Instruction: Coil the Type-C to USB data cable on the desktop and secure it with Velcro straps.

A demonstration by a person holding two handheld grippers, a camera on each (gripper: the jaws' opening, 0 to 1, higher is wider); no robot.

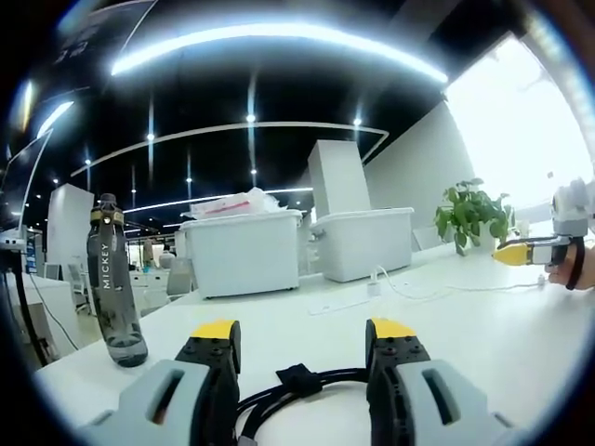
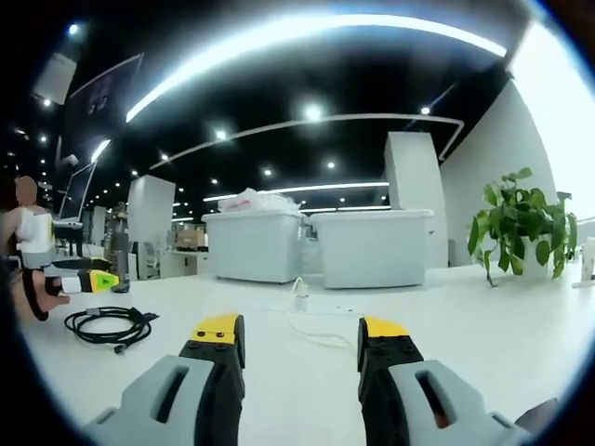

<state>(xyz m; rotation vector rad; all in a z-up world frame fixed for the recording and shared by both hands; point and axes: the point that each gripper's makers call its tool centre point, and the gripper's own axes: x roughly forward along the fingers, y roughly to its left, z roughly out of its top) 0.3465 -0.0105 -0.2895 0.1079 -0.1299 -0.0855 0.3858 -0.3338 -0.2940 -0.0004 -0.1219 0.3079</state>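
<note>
A black coiled cable (image 1: 296,388) with a black Velcro strap (image 1: 299,378) around it lies on the white desktop (image 1: 483,325) between the jaws of my left gripper (image 1: 305,336), which is open and not touching it. In the right gripper view the same coil (image 2: 107,325) rests on the desk at the left, just below the other gripper (image 2: 85,280) held by a hand. My right gripper (image 2: 299,332) stands open over bare desk with nothing between its jaws. From the left gripper view, the right gripper (image 1: 530,251) shows at the far right, well away from the coil.
A dark water bottle (image 1: 113,283) stands at the left of the desk. Two white storage bins (image 1: 244,251) (image 1: 364,242) sit at the back, with a white charger and its cable (image 1: 376,286) in front. A potted plant (image 1: 472,216) stands at the right.
</note>
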